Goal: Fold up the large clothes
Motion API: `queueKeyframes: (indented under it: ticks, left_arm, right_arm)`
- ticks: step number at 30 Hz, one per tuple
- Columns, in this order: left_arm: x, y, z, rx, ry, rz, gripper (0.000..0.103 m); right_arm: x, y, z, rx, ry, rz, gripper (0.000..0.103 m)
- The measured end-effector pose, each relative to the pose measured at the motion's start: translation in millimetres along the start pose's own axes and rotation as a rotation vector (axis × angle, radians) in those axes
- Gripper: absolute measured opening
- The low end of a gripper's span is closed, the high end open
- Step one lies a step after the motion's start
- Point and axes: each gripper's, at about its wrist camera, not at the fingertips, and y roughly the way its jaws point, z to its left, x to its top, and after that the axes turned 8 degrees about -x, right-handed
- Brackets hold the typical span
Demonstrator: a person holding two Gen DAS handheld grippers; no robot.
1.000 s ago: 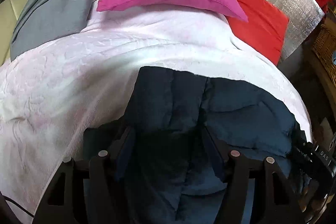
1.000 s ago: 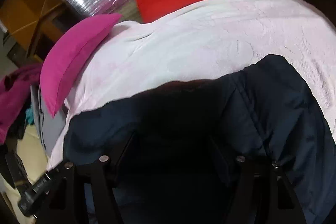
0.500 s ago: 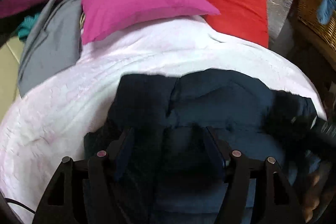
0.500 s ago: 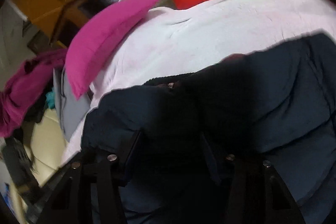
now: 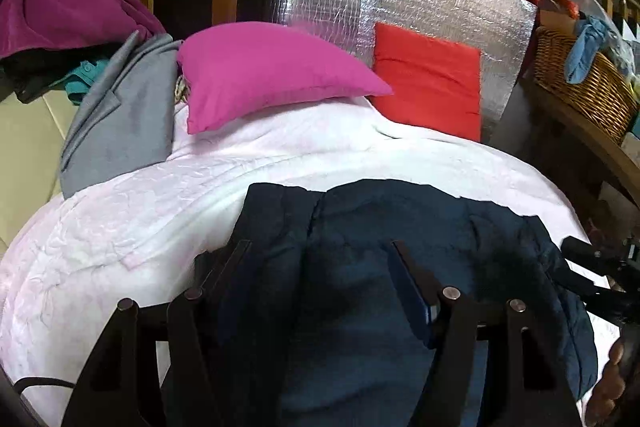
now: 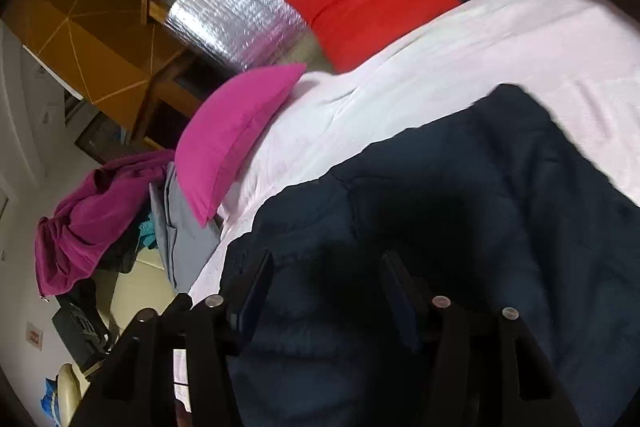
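No text, label, brand or number is showing legibly in either wrist view.

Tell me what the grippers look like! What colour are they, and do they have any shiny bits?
Both are black. The left gripper has two long flat fingers with dark blue pads, on angular black arms studded with round silver bolts. A thin black cable curls out at its lower left. The right gripper is built the same: black fingers, silver bolt heads. No markings show on either.
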Motion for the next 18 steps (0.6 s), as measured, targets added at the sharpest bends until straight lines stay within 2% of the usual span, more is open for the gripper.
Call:
queueKeyframes:
  ticks: [5,9,12,14,16,18]
  left_arm:
    - [-19.3,-22.8,-6.4,-0.003,0.029,-0.01,0.069]
    - [-31.8,-37.2,-8.3,0.012,0.047,-0.013,0.069]
    - [-42.4,-52.3,-8.4,0.069,0.073,-0.039,0.07]
    - [-51.8,-72.0,-10.1,0.127,0.14,-0.088,0.07]
    - [-59.5,-95.4,-4.7,0.118,0.157,-0.115,0.07]
    - [-66.8,-117.4,7.1,0.089,0.12,-0.122,0.077]
  right_arm:
    - [-29.7,-39.7,-4.2,0.012,-0.023,0.002,0.064]
    - [-64.4,-67.3,-13.4,0.035,-0.019,0.002,0.072]
    - [-88.2,-82.5,-22.0,0.021,-0.027,0.004,0.073]
    - [-101.6,-91.0,-29.1,0.006,-0.029,0.008,0.074]
    - [-112.8,-100.1,-38.5,-0.01,-0.013,0.009,0.074]
    - [-121.5,-110.5,-51.8,-0.02,0.022,0.003,0.076]
